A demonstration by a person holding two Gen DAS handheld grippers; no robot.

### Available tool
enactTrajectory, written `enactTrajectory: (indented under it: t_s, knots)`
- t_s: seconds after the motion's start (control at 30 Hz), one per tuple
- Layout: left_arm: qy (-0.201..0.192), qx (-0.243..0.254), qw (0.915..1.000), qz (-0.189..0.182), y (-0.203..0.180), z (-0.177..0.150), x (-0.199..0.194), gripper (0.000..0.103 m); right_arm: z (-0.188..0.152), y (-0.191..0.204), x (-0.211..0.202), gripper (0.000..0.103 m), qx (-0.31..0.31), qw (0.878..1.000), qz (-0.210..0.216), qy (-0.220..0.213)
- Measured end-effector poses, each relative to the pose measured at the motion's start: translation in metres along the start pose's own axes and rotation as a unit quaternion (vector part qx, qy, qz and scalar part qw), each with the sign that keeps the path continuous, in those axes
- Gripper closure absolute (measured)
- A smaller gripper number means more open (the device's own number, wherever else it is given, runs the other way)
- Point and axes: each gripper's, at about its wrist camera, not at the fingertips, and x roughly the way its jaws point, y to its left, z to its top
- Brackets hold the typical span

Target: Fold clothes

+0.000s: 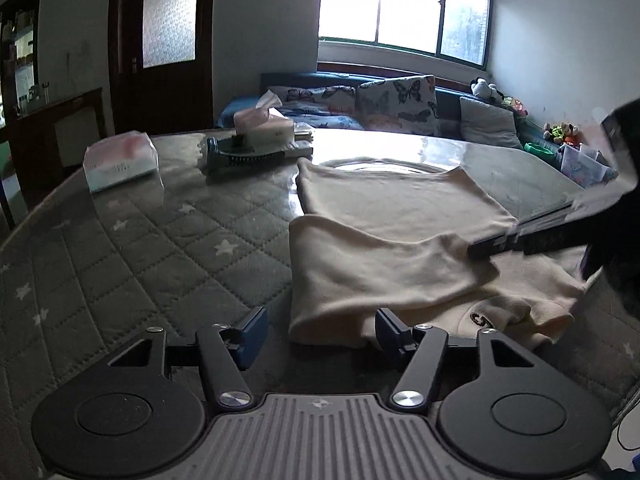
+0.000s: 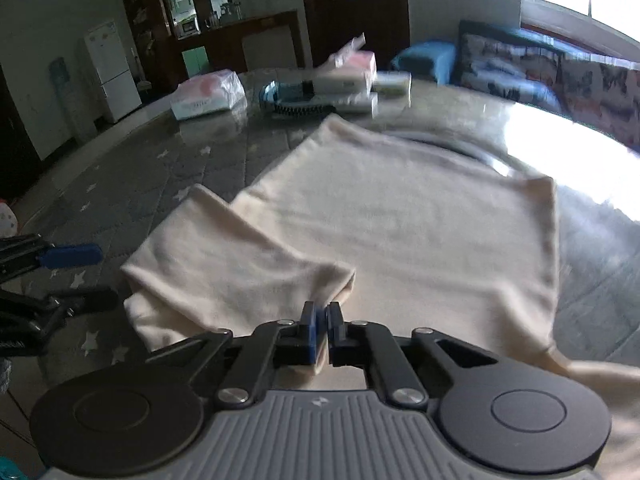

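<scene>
Right tool (image 2: 323, 322) is pinching a fold of the cream shirt (image 2: 400, 232), fingers pressed together on the cloth near the sleeve end. Left tool (image 1: 318, 330) is sitting spread wide and gripping nothing, one finger just beside the shirt's near edge, the other out over bare worktop (image 1: 160, 248).

Shirt is lying flat on the quilted, star-patterned worktop cover, one sleeve (image 2: 224, 256) already doubled over the body. Looks like the sleeve fold is in hand and the body fold is not yet done.

Handling call: light, soft knit, no stiffness, so it will be drooping and creasing wherever it is unsupported. Glossy cover, so it is probably sliding easily when dragged. Best taken at hems and corners, two points at once, pulled taut before laying down.

Farther back: hairbrush (image 1: 248, 156), tissue box (image 1: 264, 126) and a tissue pack (image 1: 120, 160), all well apart from the shirt.
</scene>
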Motion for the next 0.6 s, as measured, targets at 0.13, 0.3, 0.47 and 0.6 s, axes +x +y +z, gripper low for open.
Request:
enactTrajectory:
  t_s: [0.13,0.3,0.47,0.6]
  knots:
    - [0.003,0.002,1.0,-0.003,-0.003,0.001,0.004,0.04,0.017,0.004,-0.023,0.102,-0.03,0.999,-0.017,-0.035]
    - [0.01,0.0,0.9999,-0.001,-0.006,0.002,0.011,0.04,0.039,0.012,-0.055,0.102,-0.063,0.995,-0.034,-0.073]
    - [0.01,-0.001,0.9999,-0.002,-0.008,0.002,0.011,0.04,0.046,0.007,-0.054,0.094,-0.058,0.996,-0.029,-0.061]
    - [0.014,0.002,0.9999,0.003,-0.008,0.002,0.011,0.04,0.026,0.001,-0.02,0.09,-0.032,0.999,-0.014,-0.015]
